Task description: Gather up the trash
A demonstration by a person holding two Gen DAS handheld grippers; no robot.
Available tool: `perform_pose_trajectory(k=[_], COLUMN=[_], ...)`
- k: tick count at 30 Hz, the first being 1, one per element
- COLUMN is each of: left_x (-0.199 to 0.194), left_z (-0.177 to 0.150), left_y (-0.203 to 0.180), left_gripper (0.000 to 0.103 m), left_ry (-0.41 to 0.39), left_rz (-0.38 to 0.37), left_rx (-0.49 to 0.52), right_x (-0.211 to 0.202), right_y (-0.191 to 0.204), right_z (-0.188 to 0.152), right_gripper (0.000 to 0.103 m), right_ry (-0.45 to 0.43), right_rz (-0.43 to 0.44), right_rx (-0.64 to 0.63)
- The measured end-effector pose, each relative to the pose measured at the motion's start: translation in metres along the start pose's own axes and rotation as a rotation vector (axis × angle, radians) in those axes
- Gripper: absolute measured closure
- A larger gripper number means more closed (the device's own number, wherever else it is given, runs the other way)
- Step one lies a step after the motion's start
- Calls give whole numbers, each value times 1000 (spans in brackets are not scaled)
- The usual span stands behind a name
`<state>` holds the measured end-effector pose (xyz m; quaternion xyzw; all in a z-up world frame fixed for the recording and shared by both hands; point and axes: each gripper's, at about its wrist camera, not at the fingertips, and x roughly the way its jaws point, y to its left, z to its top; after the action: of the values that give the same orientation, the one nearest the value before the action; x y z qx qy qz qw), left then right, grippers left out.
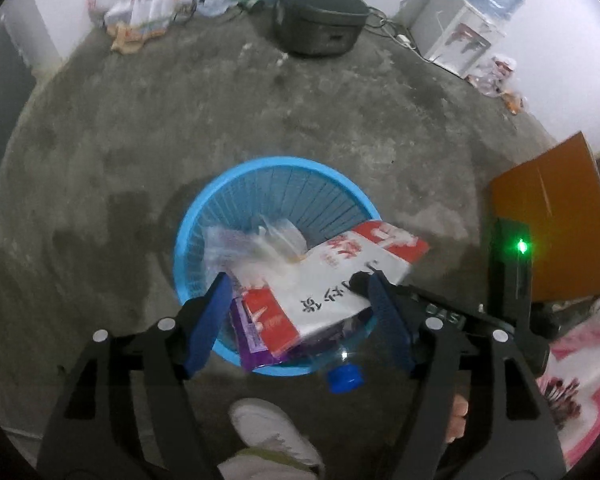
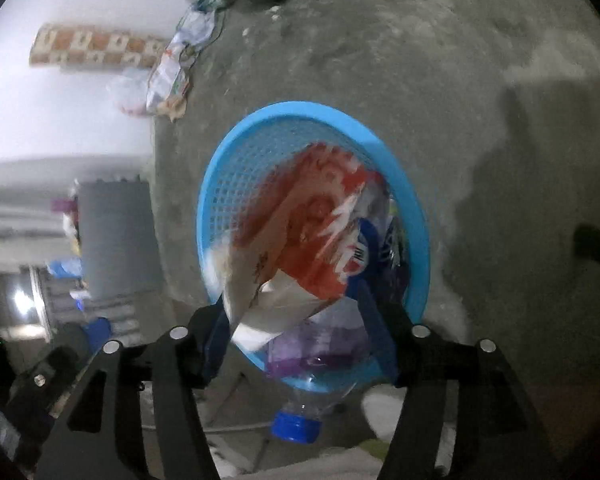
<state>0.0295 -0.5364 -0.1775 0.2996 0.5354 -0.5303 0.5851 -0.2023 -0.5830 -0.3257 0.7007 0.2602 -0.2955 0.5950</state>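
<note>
A blue plastic basket (image 1: 276,172) stands on the concrete floor and holds trash: a red and white printed bag (image 1: 340,276), clear wrappers (image 1: 256,240), a purple wrapper (image 1: 248,336) and a clear bottle with a blue cap (image 1: 344,378) that sticks out over the near rim. My left gripper (image 1: 300,320) is open just above the basket's near side. In the right wrist view the basket (image 2: 412,200) is seen at a tilt, and my right gripper (image 2: 292,320) is open with the red and white bag (image 2: 300,240) between its fingers, blurred. The bottle cap (image 2: 296,426) shows below.
A black rice cooker (image 1: 320,16) and a white water dispenser (image 1: 456,28) stand by the far wall. Loose packets (image 1: 148,12) lie far left. A brown cardboard box (image 1: 552,220) is at the right. A white shoe (image 1: 272,428) is below the gripper.
</note>
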Motion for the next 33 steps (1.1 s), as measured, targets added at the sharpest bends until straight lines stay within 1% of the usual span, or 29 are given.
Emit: perform_pose_trajectory(k=[3,5,9,12,17,19,21,22,23,24,25,26,27,28,30,31,33], left_x=[-8,-16,-41,-70,-134,-165,-189,-209,-222,-236,-258,-271,-284,-299,-323,-336,-350], left_z=[-1,0,1,-1,-22,-37,-50,-63,-71,-81,-98,-109,-121,-136,-165,-184,-209], left_y=[0,-1,-2,0,7,10,9,9,10,10,10,11,12,13,16,16,17], left_gripper=[37,37,37,37,37,36,36,34,30,26,23,19,18,17,14,13,10], left_ry=[-23,-40,-87,-134,-229,-280,-322,-362,-386,-416,-469,-503,-540,-575,-627,-651,-684], left_rz=[-52,-58,-81,-88,-83,-81,-77,-71,-68,-58,-31,-16,3,30,93,168,278], left_rx=[-9,-6,-18,-22,-36,-41,-45,-50,-53,-60,-78,-92,-110,-137,-195,-251,-331], right_x=[-10,-17,-29,-41,-70,-83,-100,-107,-118,-126,-134,-144,-154,-166,-184,-192,-211], right_y=[-4,-3,1,5,19,31,51,62,79,93,106,123,138,155,179,189,209], right_z=[-2,-1,2,3,-7,-15,-26,-30,-40,-47,-56,-68,-82,-99,-130,-144,-181], right_gripper=[36,36,36,36,36,36,36,36,36,36,36,36,35,32,23,21,13], right_ry=[-36,-56,-102,-125,-173,-189,-210,-219,-231,-237,-245,-257,-273,-291,-327,-346,-398], right_rz=[19,26,77,93,132,149,165,168,170,170,168,163,157,149,138,130,103], right_rx=[-18,-26,-21,-27,-49,-82,-142,-177,-238,-279,-329,-395,-461,-535,-650,-699,-829])
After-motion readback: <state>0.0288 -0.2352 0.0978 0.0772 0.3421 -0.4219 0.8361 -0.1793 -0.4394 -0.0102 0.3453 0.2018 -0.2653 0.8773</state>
